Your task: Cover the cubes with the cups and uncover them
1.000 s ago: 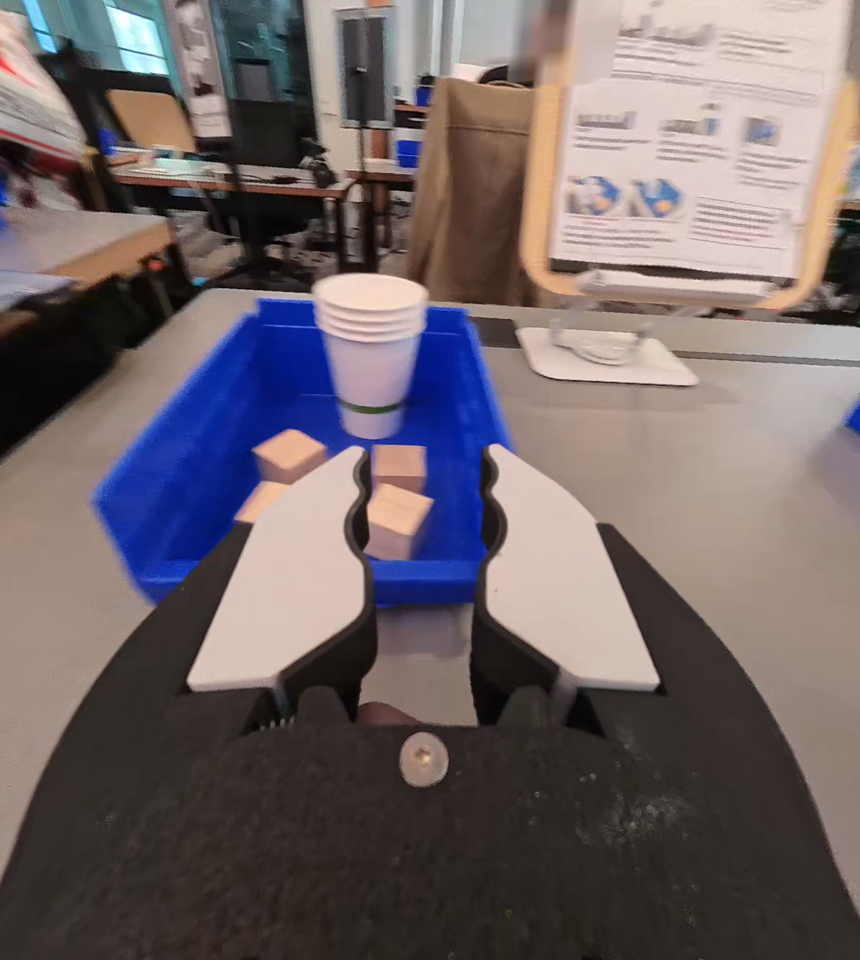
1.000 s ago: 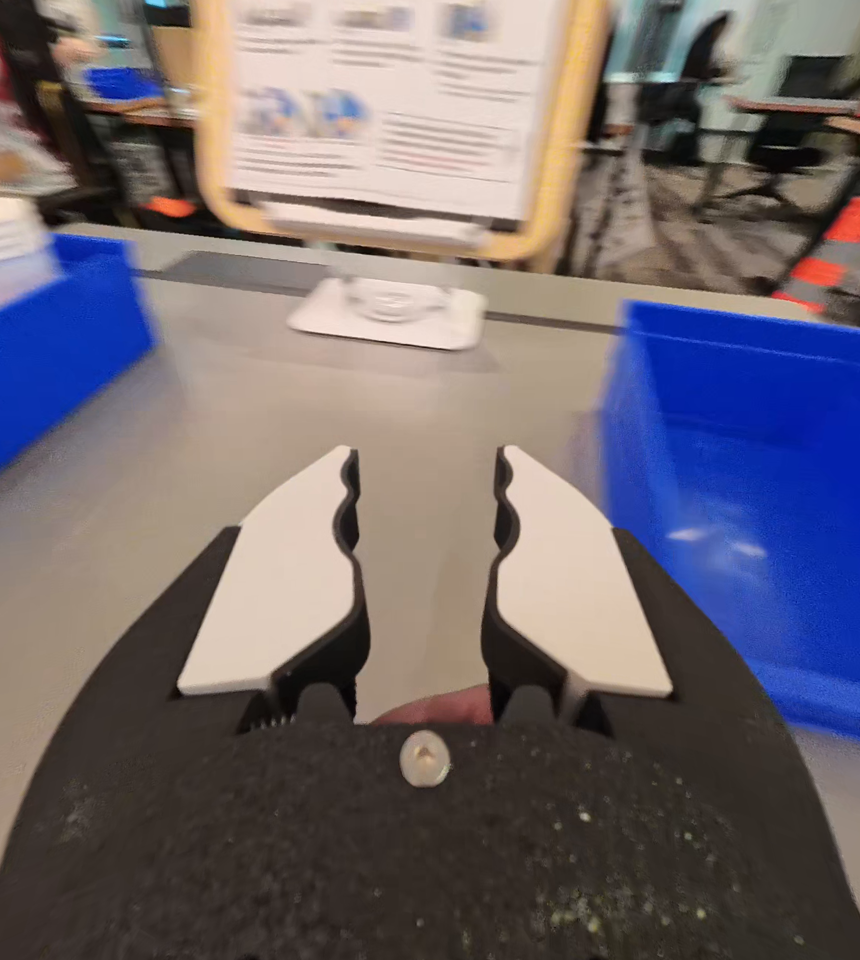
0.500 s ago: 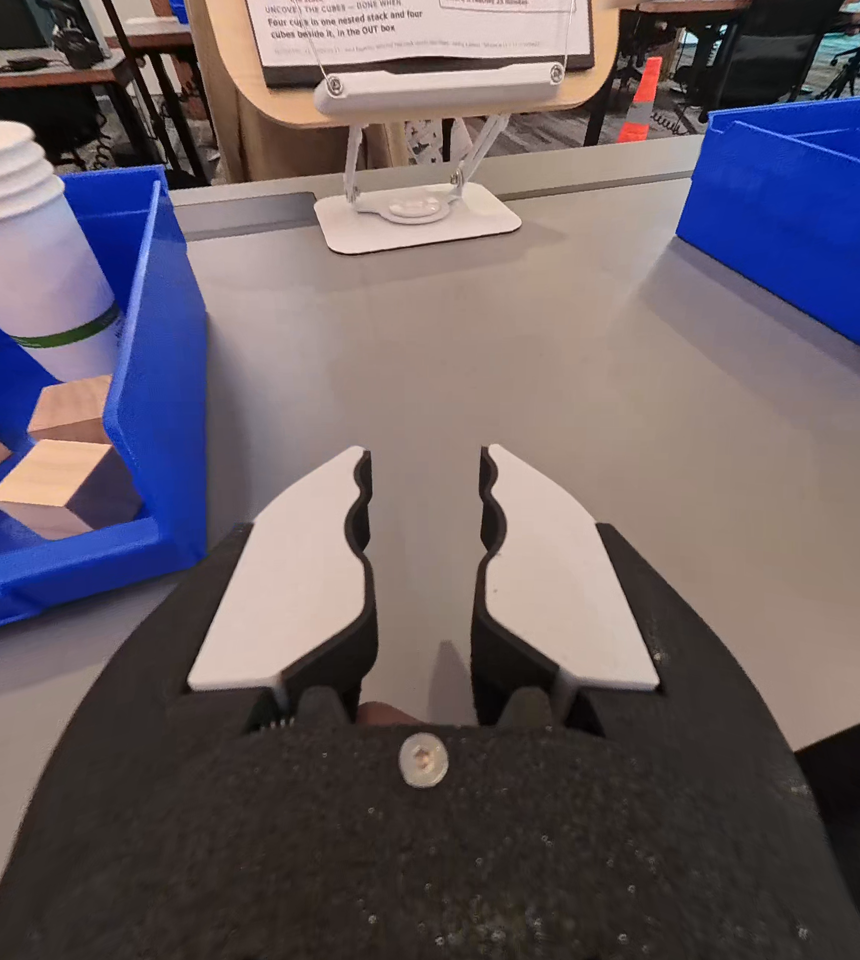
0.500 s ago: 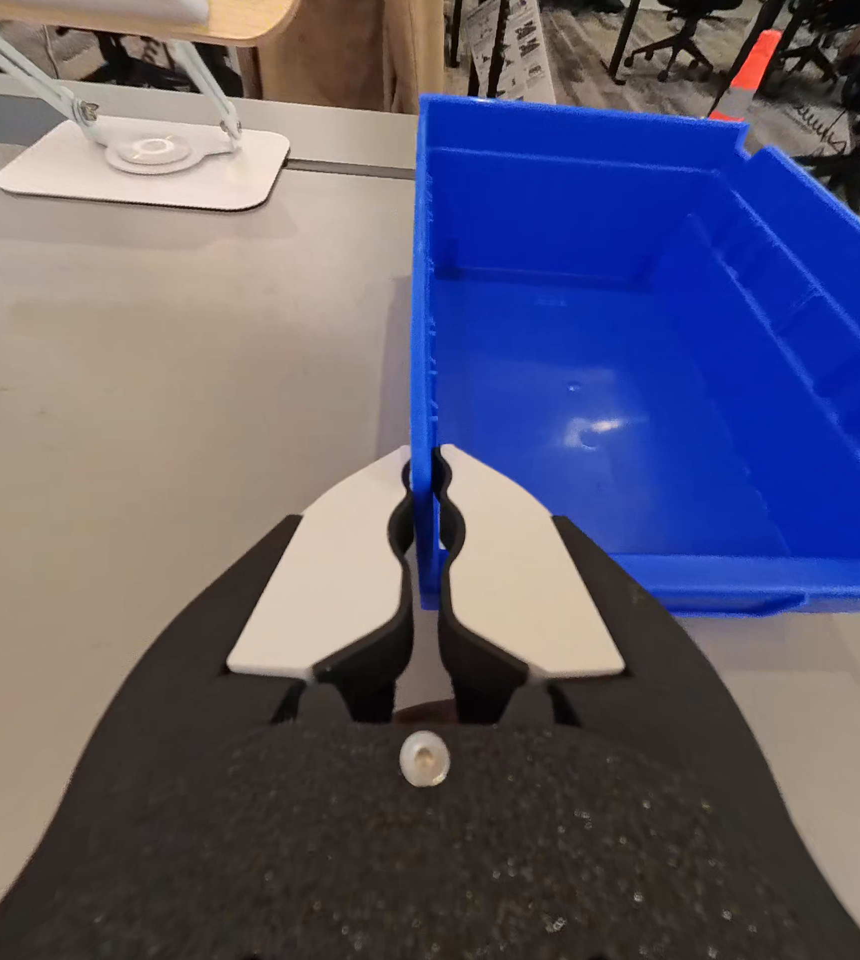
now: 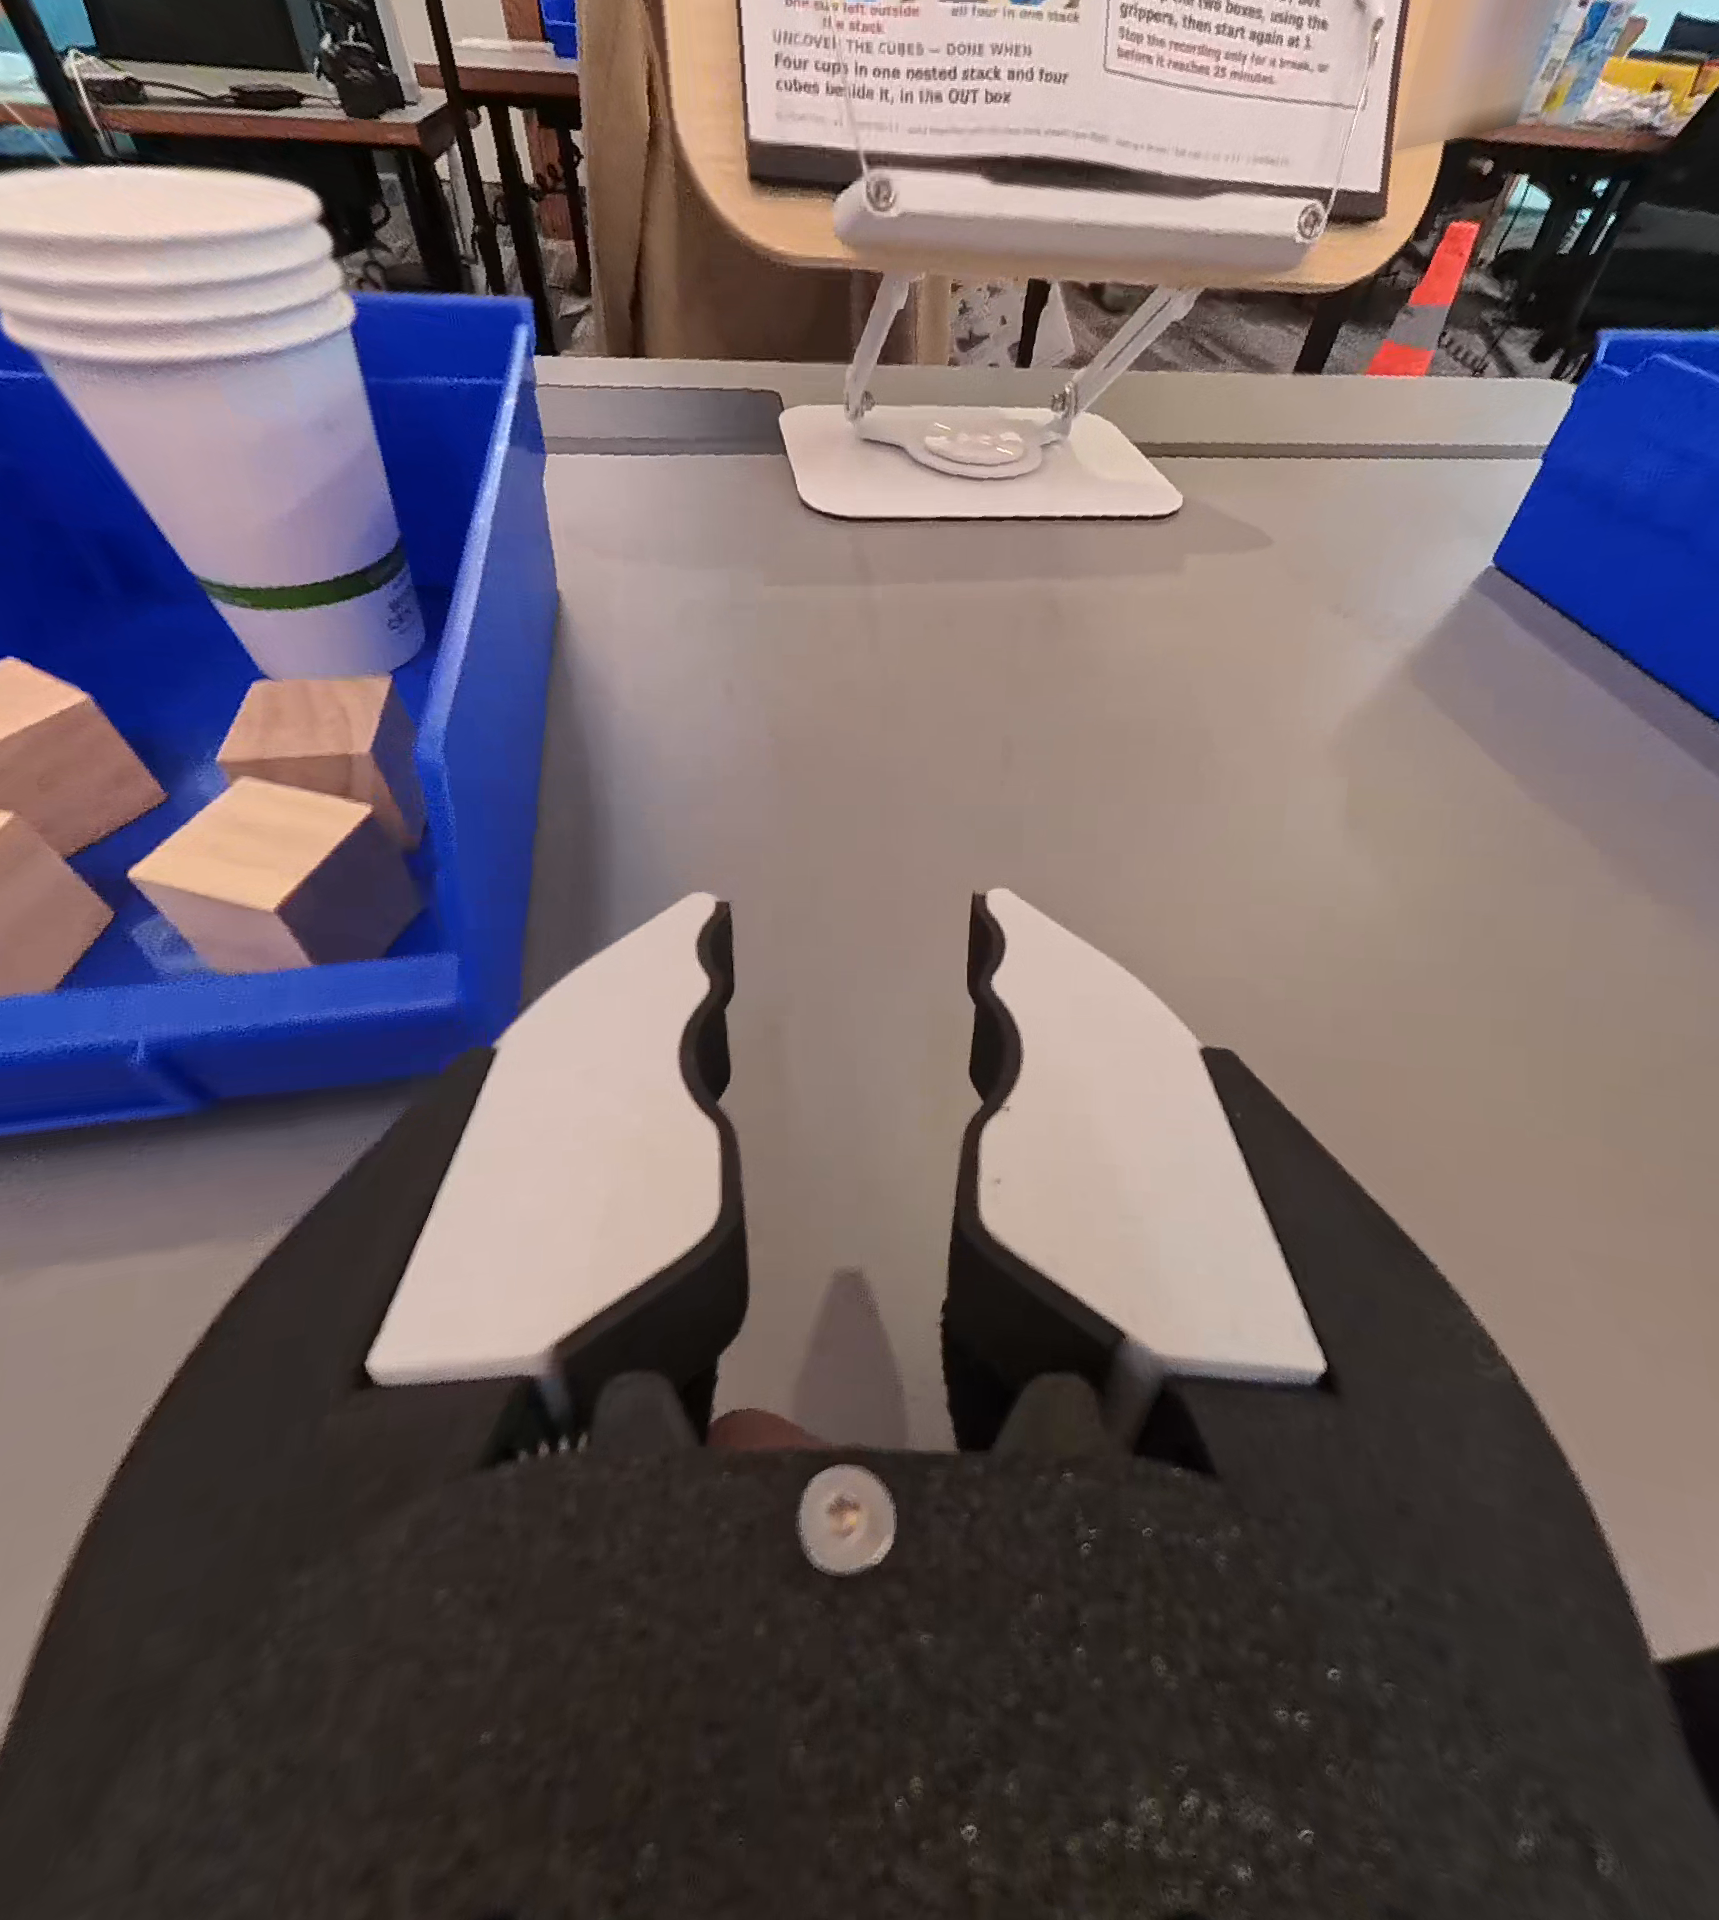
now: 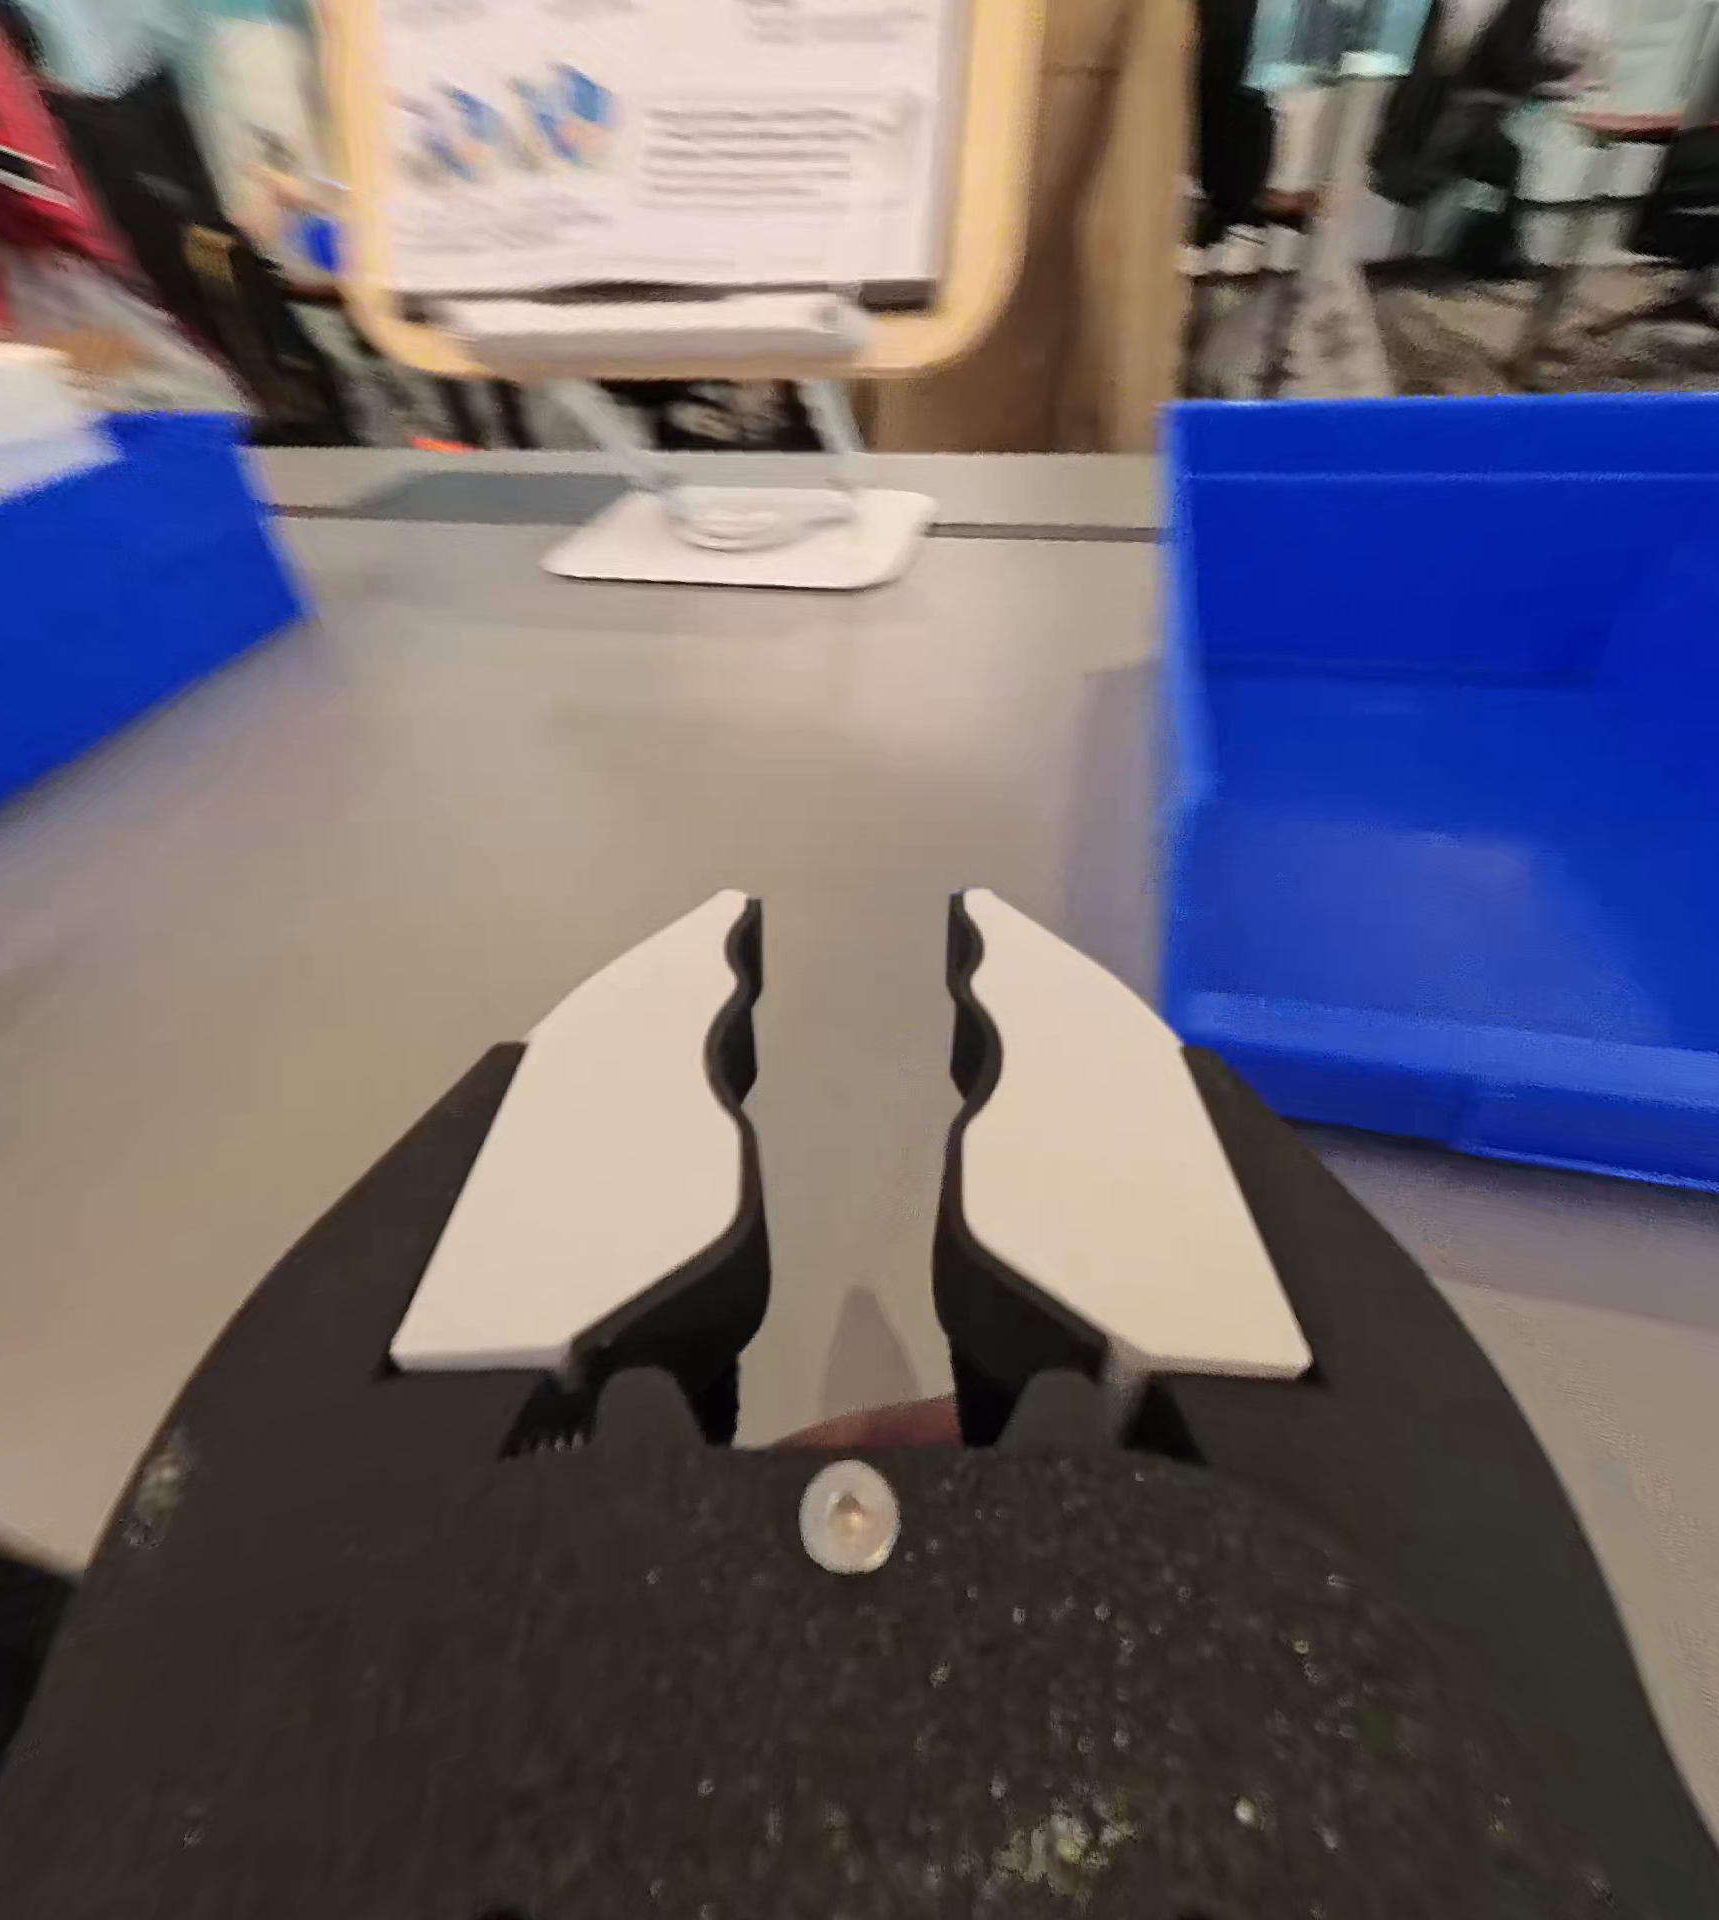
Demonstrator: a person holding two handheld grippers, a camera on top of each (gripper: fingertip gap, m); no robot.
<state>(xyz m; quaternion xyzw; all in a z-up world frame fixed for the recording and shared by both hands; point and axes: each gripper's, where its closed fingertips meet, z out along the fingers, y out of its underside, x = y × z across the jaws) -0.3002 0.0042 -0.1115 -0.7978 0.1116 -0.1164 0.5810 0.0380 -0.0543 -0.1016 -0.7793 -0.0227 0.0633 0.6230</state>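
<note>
Grey work surface [image 5: 1042, 748], flanked by blue plastic bins: left bin [image 5: 481, 665] holding nested white paper cups [image 5: 211, 416] and four wooden cubes [image 5: 273, 883], seemingly staged for covering. Left gripper [image 5: 850, 935] and right gripper [image 6: 853, 935] parted, empty, over bare surface.

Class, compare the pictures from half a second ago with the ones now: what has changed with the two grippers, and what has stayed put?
The right gripper has opened; its fingers were pressed together at the near corner of the empty blue bin, and it has swung left toward the table's middle. The left gripper stays open and empty. The cup stack and wooden cubes have not moved.
</note>
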